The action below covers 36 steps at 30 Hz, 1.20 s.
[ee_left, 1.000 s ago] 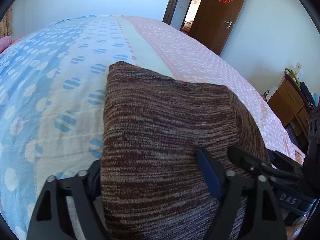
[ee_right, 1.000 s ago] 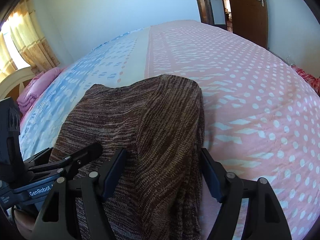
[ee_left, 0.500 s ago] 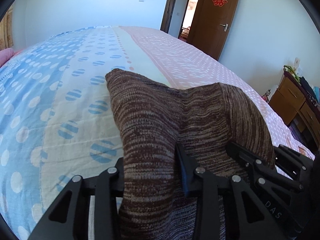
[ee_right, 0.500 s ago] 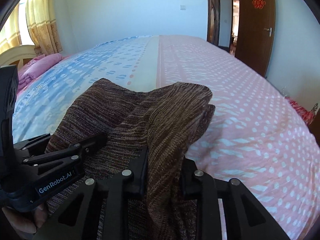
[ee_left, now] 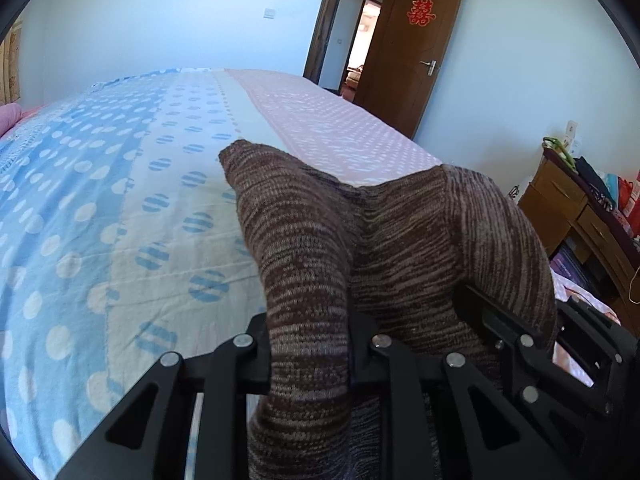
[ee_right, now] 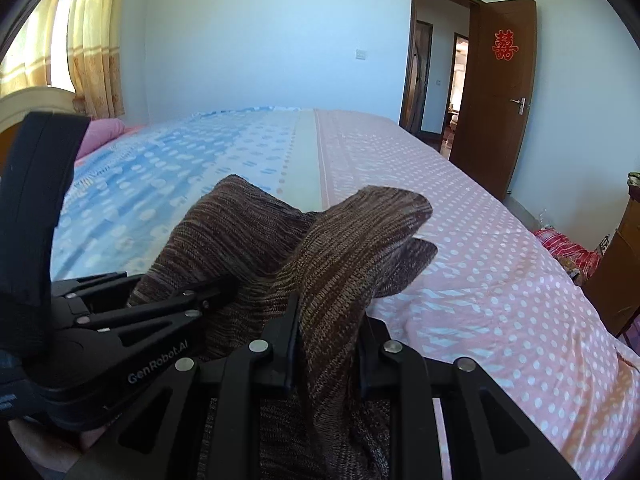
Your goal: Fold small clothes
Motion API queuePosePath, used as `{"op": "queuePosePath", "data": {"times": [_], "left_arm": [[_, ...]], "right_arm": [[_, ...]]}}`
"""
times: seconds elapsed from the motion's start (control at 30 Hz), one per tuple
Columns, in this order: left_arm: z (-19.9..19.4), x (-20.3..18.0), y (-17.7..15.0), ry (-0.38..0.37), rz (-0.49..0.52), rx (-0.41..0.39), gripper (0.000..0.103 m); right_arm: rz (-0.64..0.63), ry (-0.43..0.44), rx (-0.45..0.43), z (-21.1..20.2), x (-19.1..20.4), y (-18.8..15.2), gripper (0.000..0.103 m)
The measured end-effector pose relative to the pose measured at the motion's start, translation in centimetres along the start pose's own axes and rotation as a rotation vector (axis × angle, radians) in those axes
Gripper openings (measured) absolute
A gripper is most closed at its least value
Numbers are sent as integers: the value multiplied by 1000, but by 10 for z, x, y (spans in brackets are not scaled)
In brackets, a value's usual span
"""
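Note:
A brown striped knit garment [ee_left: 404, 236] lies bunched on the bed and is lifted at its near edge. My left gripper [ee_left: 310, 344] has a fold of it between its jaws, which are closing, and the pads press on the cloth. To its right, my right gripper [ee_left: 500, 320] reaches into the same garment. In the right wrist view the right gripper [ee_right: 330, 332] is shut on another raised fold of the garment [ee_right: 248, 232]. The left gripper [ee_right: 192, 296] sits close at the left, a hand under it.
The bed sheet [ee_left: 120, 208] is blue with dots on the left and pink [ee_right: 480, 264] on the right. A pink pillow [ee_right: 102, 130] and curtains [ee_right: 92, 60] are at the far left. A brown door [ee_left: 416, 40] stands open behind; a wooden dresser [ee_left: 580, 208] is beside the bed.
Both grippers went from open around the flat garment edge to pinching folds of it. Both have risen and lifted the near edge, so the cloth now bunches into two peaks.

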<state>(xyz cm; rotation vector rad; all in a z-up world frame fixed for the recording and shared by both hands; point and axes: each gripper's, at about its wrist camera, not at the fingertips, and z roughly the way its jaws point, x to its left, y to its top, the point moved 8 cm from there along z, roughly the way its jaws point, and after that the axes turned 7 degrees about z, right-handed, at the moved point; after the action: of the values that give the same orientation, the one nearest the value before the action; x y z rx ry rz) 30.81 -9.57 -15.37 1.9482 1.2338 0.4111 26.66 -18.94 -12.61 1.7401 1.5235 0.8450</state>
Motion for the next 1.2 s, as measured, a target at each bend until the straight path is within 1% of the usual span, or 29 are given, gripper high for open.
{"op": "queuePosePath", "data": {"times": [0.13, 0.23, 0.43, 0.67, 0.93, 1.03, 1.2], "left_arm": [[-23, -7, -3, -31, -7, -10, 24], [-39, -15, -9, -53, 5, -10, 24], [-64, -33, -21, -64, 50, -7, 24], [-90, -64, -30, -100, 99, -21, 24], [-102, -105, -31, -133, 149, -41, 24], [-101, -121, -29, -150, 164, -47, 24], [-92, -151, -25, -187, 184, -47, 24]], "right_arm": [[36, 15, -27, -38, 1, 1, 22], [28, 11, -40, -63, 5, -4, 22], [0, -13, -55, -108, 8, -18, 22], [1, -59, -78, -151, -8, -30, 22], [8, -119, -113, -185, -35, -35, 22], [9, -146, -124, -194, -46, -34, 22], [18, -200, -131, -201, -75, -35, 22]]}}
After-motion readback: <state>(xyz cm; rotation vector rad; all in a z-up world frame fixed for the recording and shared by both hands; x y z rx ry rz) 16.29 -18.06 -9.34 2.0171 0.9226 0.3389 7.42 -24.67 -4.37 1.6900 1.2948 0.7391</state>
